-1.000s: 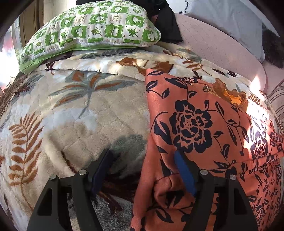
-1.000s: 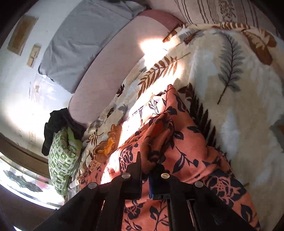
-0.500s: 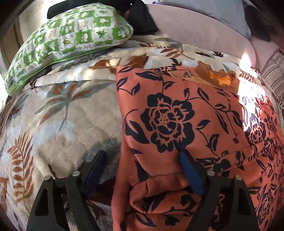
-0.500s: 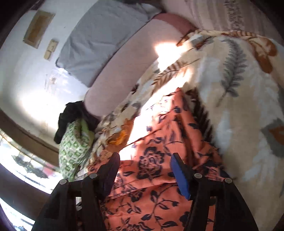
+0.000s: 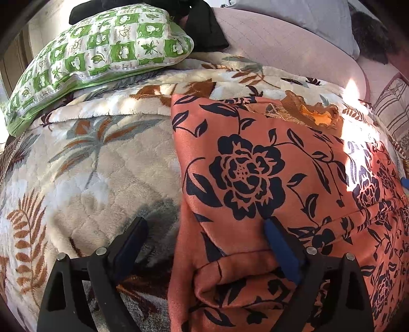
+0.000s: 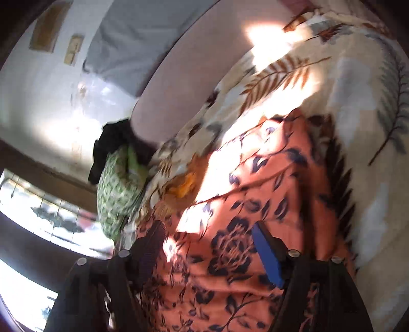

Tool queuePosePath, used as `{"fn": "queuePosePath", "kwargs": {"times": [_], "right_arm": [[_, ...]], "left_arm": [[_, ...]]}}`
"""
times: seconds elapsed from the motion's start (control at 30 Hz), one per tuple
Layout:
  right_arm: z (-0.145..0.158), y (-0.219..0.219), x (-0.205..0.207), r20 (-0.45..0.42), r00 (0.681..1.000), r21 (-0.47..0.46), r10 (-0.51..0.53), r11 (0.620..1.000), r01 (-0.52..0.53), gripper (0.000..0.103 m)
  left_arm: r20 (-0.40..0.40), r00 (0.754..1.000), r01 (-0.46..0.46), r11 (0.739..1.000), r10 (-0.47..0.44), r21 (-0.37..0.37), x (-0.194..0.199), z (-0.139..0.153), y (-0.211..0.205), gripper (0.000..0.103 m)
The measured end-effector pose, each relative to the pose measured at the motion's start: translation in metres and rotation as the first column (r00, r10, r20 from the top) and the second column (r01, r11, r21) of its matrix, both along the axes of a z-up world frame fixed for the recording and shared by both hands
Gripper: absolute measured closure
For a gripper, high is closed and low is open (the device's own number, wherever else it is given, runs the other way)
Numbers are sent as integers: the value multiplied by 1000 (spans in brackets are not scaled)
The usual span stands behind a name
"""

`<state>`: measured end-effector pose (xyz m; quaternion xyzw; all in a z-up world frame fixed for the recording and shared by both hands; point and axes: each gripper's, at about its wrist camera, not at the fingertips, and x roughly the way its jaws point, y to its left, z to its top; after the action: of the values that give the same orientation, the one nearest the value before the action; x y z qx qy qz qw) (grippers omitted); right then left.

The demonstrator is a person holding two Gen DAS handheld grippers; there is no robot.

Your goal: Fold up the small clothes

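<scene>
An orange garment with dark blue flowers (image 5: 255,178) lies folded on a cream leaf-print blanket (image 5: 89,178). Its folded left edge runs down the middle of the left wrist view. My left gripper (image 5: 204,232) is open and empty, straddling that edge: the left finger over the blanket, the right finger over the cloth. In the blurred right wrist view the same garment (image 6: 255,204) lies below my right gripper (image 6: 209,235), which is open and empty just above the cloth.
A green and white checked pillow (image 5: 97,58) lies at the blanket's far left, with dark clothing (image 5: 204,33) behind it. A pink padded headboard (image 5: 281,48) and a grey pillow (image 5: 319,18) stand at the back. A window (image 6: 38,217) shows at the left.
My right gripper has opened and let go of the garment fold, then tilted. My left gripper stayed open and shifted slightly along the garment's left edge.
</scene>
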<state>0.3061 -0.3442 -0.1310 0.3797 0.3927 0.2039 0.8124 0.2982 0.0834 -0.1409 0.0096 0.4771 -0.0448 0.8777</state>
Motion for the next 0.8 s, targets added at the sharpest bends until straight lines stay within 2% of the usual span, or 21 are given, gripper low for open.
{"fn": "queuePosePath", "kwargs": {"times": [0.03,0.07,0.1,0.13,0.17,0.2,0.27,0.37,0.47,0.53,0.63,0.73,0.8], "right_arm": [[-5,11,-2,-7,999,-60,41,997,-41,28],[-17,14,1,-51,998,-157,28,987,-35,28],[-33,4,5,-107,994,-215,-37,977,13,31],[-43,-13,2,-134,985,-171,-112,981,89,61],[-40,-24,-7,-151,972,-137,-180,978,160,70],[-27,-26,-18,-109,972,-160,-210,969,191,57],[6,-17,-51,-6,979,-249,-204,949,196,22],[35,-14,-119,74,982,-217,-176,958,189,22],[31,-17,-189,66,986,-225,-154,960,165,21],[17,-25,-228,33,990,-250,-138,958,141,21],[-9,-55,-274,-46,985,-251,-166,956,149,21],[-30,-82,-300,-96,981,-178,-166,973,147,21],[-43,-87,-308,-117,986,-104,-117,989,105,21]], "left_arm": [[-4,1000,-9,1000,9,-6,-3,3,2,9],[-10,1000,-22,1000,22,-9,-8,9,4,9],[-14,999,-32,999,32,-12,-15,18,6,10],[2,1000,-25,999,25,-22,-25,29,7,10],[37,999,-17,999,18,-35,-40,43,10,10],[76,997,-20,999,23,-41,-58,56,15,10],[114,993,-22,998,29,-59,-96,75,26,10],[89,995,-34,991,46,-131,-159,81,46,10],[61,996,-43,973,58,-228,-222,70,60,10],[16,998,-62,969,67,-238,-251,53,65,10],[-85,994,-87,959,67,-270,-272,29,71,10],[-92,992,-110,951,87,-288,-281,27,73,10],[-89,992,-111,946,88,-303,-286,28,74,10]]}}
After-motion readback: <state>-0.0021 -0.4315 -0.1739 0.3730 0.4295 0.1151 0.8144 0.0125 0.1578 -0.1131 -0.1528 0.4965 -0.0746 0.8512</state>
